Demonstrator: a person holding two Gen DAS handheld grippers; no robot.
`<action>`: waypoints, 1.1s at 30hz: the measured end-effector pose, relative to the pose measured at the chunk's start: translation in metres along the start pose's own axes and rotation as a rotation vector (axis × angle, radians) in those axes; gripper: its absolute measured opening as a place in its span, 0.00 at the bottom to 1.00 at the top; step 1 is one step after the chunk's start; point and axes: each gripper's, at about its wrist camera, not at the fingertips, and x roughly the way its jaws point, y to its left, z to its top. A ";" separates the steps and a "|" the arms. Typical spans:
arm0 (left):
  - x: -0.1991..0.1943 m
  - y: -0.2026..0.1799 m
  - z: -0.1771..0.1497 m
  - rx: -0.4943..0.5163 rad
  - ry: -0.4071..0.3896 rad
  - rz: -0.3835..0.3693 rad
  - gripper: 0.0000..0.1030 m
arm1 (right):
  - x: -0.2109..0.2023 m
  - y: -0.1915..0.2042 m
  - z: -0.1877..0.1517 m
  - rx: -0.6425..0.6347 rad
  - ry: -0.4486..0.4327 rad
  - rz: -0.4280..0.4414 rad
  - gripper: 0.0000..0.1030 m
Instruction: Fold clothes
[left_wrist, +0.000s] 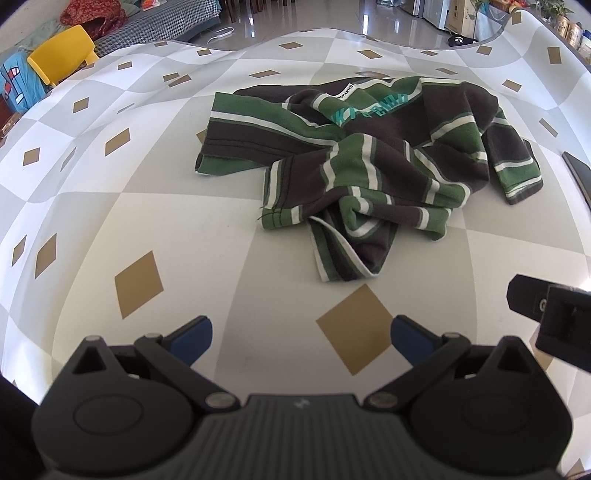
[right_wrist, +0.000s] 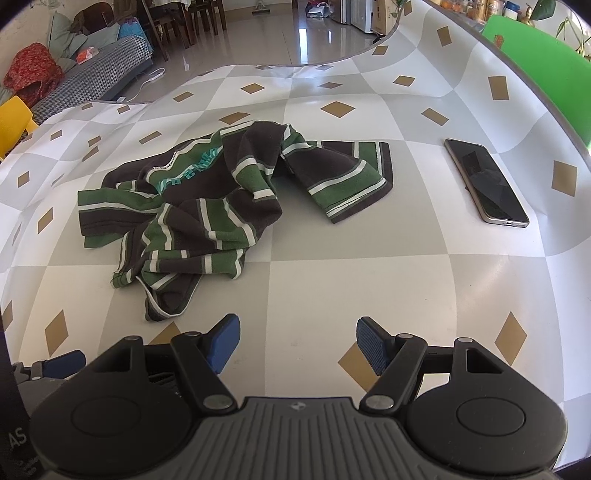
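Both devices are held low over the near edge of the tabletop (right_wrist: 369, 236), looking forward and slightly down across its grey-and-white checked cover with tan diamonds. The left hand-held gripper (left_wrist: 301, 338) sits to the left of the right hand-held gripper (right_wrist: 297, 341), and each shows at the edge of the other's view: a black part of the right one at the right edge of the left wrist view, a blue fingertip of the left one at the lower left of the right wrist view. The striped shirt (left_wrist: 354, 158) lies crumpled in a loose heap near the middle of the tabletop, well ahead of both sets of fingers. It is dark brown with broad green bands and thin white stripes; teal lettering and a small white neck label show near its far side. One sleeve or hem spreads flat to the left, another part stretches out flat toward the right, and a twisted, bunched portion points toward the near edge. A dark phone (right_wrist: 485, 182) lies flat on the tabletop to the right of the shirt, apart from it. The left hand-held gripper's blue-padded fingers stand wide apart with only bare tabletop between them; the right one's fingers are likewise spread, holding and touching nothing.
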 end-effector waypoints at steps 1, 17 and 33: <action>0.000 -0.001 0.000 0.001 0.001 -0.003 1.00 | 0.000 -0.001 0.000 0.003 0.001 -0.001 0.67; 0.006 -0.013 0.002 0.018 0.008 0.001 1.00 | 0.002 -0.008 -0.001 0.031 0.025 -0.031 0.67; 0.006 -0.011 0.006 -0.003 0.006 0.007 1.00 | 0.001 -0.006 0.000 0.021 0.009 -0.034 0.67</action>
